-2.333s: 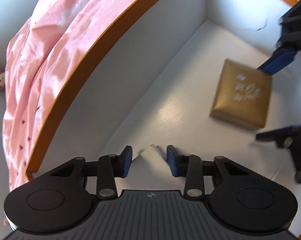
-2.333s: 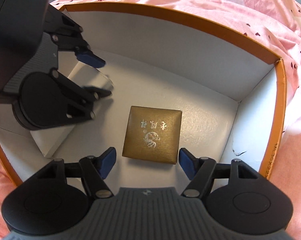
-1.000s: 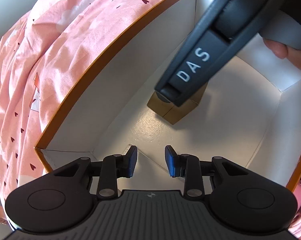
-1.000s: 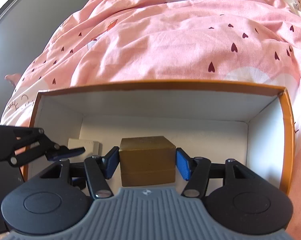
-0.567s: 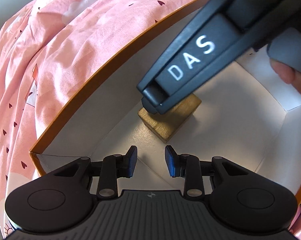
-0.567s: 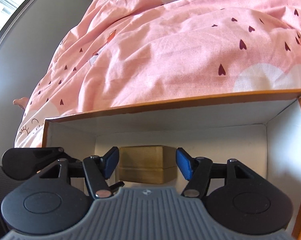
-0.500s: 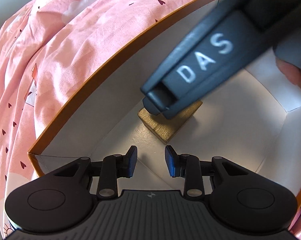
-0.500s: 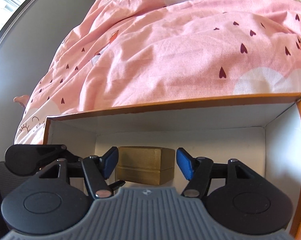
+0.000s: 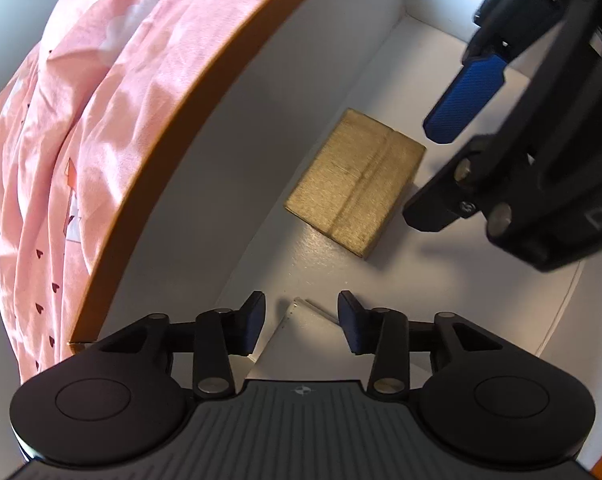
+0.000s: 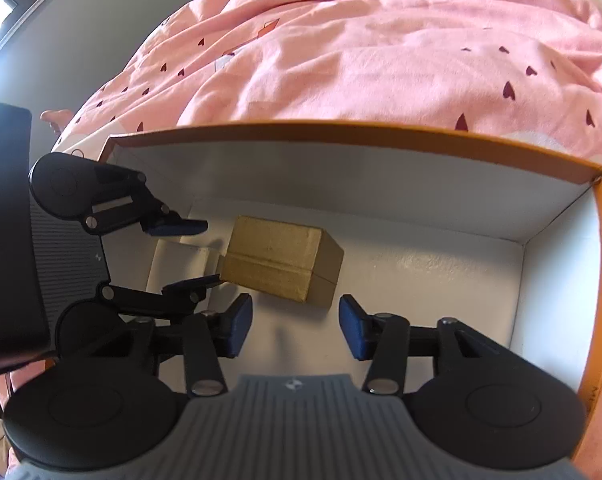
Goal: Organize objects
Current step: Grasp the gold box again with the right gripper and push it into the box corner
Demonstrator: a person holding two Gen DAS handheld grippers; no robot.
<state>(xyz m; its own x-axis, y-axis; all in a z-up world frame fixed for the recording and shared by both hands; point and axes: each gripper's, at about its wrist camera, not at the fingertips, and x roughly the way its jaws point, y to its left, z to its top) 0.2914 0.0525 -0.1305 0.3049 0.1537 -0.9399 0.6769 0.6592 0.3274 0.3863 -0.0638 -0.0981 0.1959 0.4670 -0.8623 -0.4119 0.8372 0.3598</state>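
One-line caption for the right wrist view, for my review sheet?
Right gripper closing, nothing between its pads, behind a gold box on its side in an orange-rimmed carton; left gripper opening over a white box.

**Both grippers angled down, jaws apart**

The left gripper (image 9: 301,326) points steeply down at lower centre of its own view, jaws opening. The right gripper (image 10: 295,328), lower centre of its view, is closing, nothing touching its pads.
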